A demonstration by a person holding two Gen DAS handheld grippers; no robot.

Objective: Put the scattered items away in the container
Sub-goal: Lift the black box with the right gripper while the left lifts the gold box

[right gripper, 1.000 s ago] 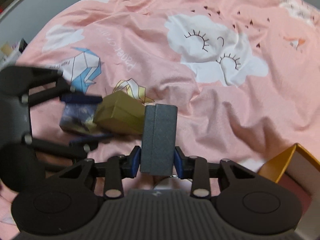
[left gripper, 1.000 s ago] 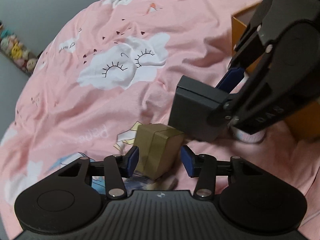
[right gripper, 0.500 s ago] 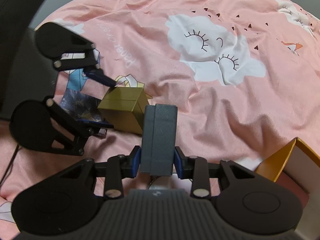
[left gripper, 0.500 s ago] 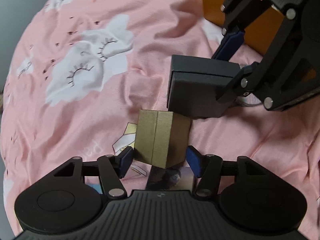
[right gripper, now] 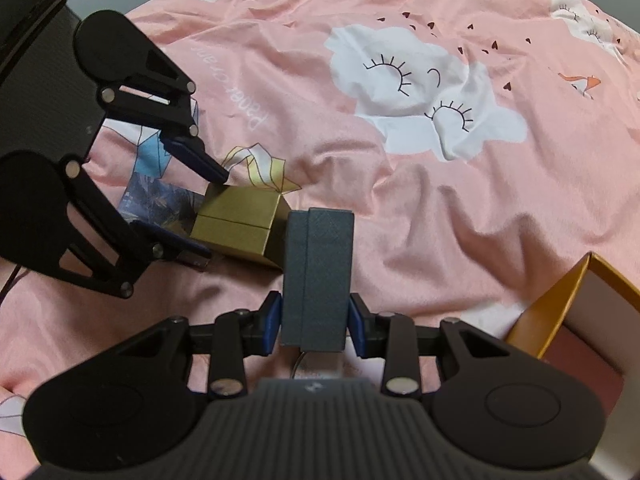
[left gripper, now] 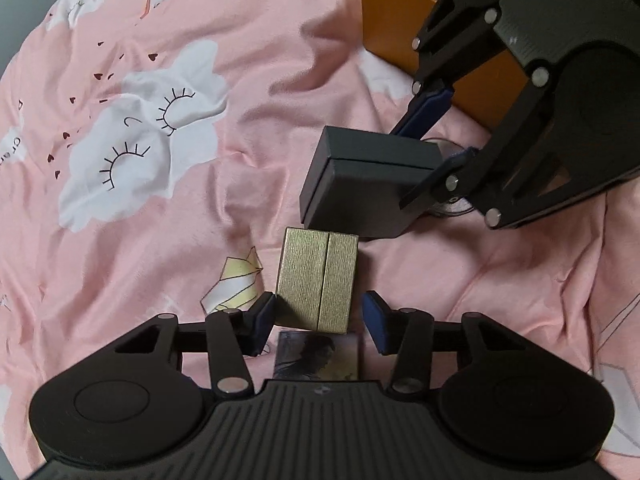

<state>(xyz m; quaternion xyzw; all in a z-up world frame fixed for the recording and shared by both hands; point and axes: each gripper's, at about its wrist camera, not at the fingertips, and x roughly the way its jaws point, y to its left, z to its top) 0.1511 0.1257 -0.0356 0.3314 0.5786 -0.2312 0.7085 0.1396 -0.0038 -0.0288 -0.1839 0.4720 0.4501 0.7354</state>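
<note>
Compared with the frame a second earlier, the left wrist view has rolled, so that the small gold ribbed cardboard box [left gripper: 318,282] now presents its flat seamed face squarely rather than a corner; the orange open-topped container [left gripper: 394,36], formerly a sliver at the right edge, now shows its near wall at the top; the right wrist view is unchanged, and its grip is as before.

Left tongs [left gripper: 320,320]: jaws closing, with the gold box between them; the left pad [left gripper: 265,314] lies against the box's left edge, while the right pad [left gripper: 374,320] stands just clear of its right edge, a strip of pink showing between; in the right wrist view the same tongs [right gripper: 200,216] bracket the gold box [right gripper: 236,226] from the left.

Right tongs [right gripper: 314,320]: narrow, both blue pads pressed on the flanks of the dark grey textured lidded box [right gripper: 316,276], which is held upright; in the left wrist view this grey box [left gripper: 364,188] sits just beyond the gold one, nearly touching its far corner.

A dark printed card [left gripper: 318,358] lies under the near end of the gold box; all rests on a pink quilt with white cloud faces [left gripper: 140,152]; the container's corner [right gripper: 560,312] lies at the right, near the right tongs but apart.
</note>
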